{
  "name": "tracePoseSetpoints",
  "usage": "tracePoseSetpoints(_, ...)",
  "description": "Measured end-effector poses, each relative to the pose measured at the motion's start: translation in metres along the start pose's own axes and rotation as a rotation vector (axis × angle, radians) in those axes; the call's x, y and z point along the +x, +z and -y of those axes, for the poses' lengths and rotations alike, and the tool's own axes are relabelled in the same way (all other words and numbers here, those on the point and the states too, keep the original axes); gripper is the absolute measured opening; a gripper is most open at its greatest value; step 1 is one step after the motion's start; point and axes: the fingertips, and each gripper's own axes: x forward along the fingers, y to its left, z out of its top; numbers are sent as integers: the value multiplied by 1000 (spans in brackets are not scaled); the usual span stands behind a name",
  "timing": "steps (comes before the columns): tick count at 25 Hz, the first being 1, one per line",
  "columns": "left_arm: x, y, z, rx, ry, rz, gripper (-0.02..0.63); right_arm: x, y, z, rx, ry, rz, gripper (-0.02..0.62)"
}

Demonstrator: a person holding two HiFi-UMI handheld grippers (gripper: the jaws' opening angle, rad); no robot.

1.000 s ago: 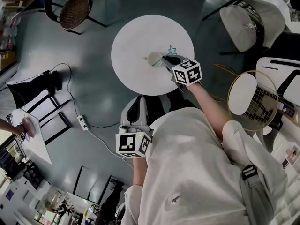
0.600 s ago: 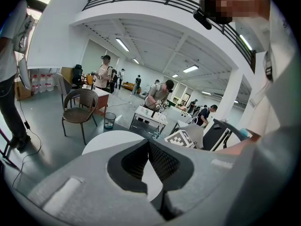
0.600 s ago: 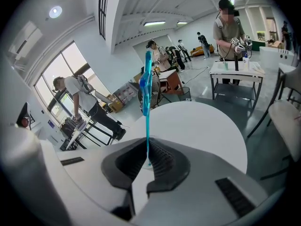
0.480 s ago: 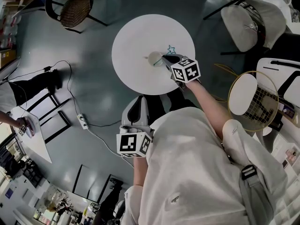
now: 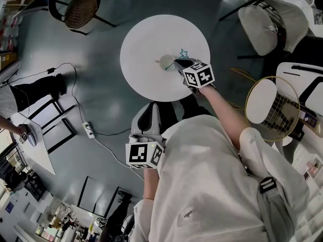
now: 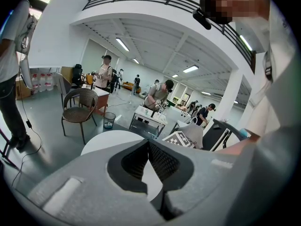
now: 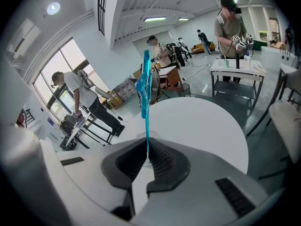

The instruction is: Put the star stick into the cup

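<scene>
While the right gripper (image 7: 147,145) pinches its ribbed black pads tight on the thin stem, the star stick (image 7: 143,86) stands upright: translucent blue plastic, slim as a straw, with a star at the top. Its lower end drops to the rim of the small, pale round cup (image 5: 166,61), mid-table on the smooth round white table (image 5: 146,39); inside or not, can't tell. Left gripper (image 6: 148,142) hangs on the near side, off the table, jaws pressed together, nothing between them.
</scene>
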Motion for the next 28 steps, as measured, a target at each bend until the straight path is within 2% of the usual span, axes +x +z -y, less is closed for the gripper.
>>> tracePoseSetpoints(28, 1, -3, 4, 4, -4, -5, 11, 2, -11, 20, 12, -34, -32, 37)
